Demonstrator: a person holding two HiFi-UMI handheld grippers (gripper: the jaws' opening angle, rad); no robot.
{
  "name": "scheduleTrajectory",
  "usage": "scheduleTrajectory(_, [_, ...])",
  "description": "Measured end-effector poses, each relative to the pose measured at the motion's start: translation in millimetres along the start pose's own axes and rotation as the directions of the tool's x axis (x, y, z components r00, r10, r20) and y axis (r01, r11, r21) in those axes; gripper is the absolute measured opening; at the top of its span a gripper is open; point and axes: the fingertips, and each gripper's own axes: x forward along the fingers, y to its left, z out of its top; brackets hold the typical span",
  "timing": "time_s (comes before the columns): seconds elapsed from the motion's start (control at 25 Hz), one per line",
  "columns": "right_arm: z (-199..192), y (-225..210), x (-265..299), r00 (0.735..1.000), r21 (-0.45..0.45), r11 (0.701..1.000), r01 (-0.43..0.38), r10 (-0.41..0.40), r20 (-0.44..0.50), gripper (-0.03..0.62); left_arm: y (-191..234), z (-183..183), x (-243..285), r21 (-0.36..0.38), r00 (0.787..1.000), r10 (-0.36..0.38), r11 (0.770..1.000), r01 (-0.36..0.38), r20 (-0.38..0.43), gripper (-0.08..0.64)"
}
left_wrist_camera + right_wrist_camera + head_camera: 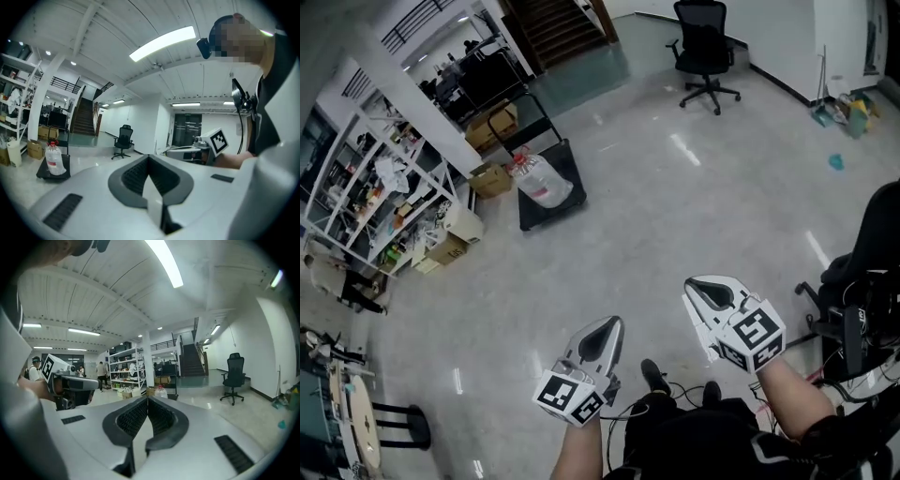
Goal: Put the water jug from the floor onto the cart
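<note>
- The pale floor [675, 216] stretched wide and bare between the person and the task's things; nothing lay on it that looked like a second jug
- Metal shelving [384, 197] stood along the left wall, with cardboard boxes [490, 178] at its foot; an office chair [705, 52] stood well apart at the far side
- The black cart [570, 161] was parked near the boxes, its handle rising at the far end
- The water jug [540, 180] stood upright on the cart's deck, not on the floor; by that reading the placing itself was done, and what remained seemed no more than coming away
- The left gripper [609, 326] was held low in front of the person, well apart from the cart; its fingers [138, 177] were pressed together with nothing between them
- The right gripper [697, 288] was just beside the left one; its fingers [132, 418] were likewise closed on nothing; the jug showed small and distant beyond both sets of fingers
</note>
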Motion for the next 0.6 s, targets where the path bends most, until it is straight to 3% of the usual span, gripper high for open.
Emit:
scheduleTrajectory(0.28, [7.2, 29.4, -21.5, 0.999, 0.025, 0.999, 0.021, -0.022, 0.034, 0.002, -32.3, 12.5, -38.6, 0.040, 1.000, -0.018, 0.999, 0.019, -0.018, -0.005])
scheduleTrajectory(0.6, [13.1, 75.4, -10.0, 0.997, 0.023, 0.998, 0.061, -0.062, 0.047, 0.002, -9.0, 10.8, -84.3, 0.050, 0.999, -0.041, 0.998, 0.040, 0.025, -0.005])
